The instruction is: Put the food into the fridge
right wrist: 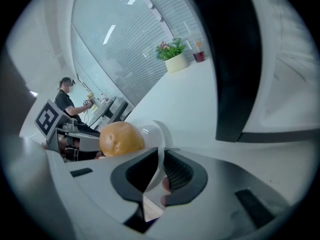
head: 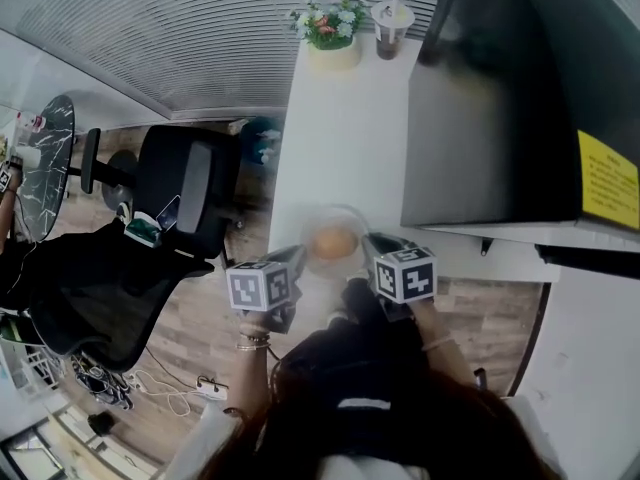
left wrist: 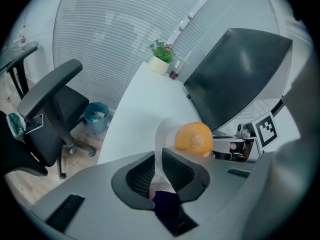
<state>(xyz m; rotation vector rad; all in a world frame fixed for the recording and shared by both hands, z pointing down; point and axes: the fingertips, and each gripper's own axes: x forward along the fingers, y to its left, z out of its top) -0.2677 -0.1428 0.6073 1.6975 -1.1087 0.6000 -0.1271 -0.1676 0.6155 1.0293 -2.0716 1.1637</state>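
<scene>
Left gripper (head: 293, 258) is nipped down narrow on the left rim of the white plate (head: 330, 211); its own view shows the rim running right between the jaws (left wrist: 159, 171); right gripper (head: 372, 243) does the same on the opposite rim, pads close together with the plate edge pinched in the gap (right wrist: 161, 171); so the plate is carried between the two, and on it sits the round orange food (head: 333, 241), tight up against the right gripper's side; all this hangs at the near edge of the white worktop (head: 340, 138); whether the plate touches it I cannot tell; the fridge (head: 500, 118), dark-fronted, stands along the worktop's right side; at the far edge, a potted plant (head: 330, 28) just beside a cup (head: 390, 28).
</scene>
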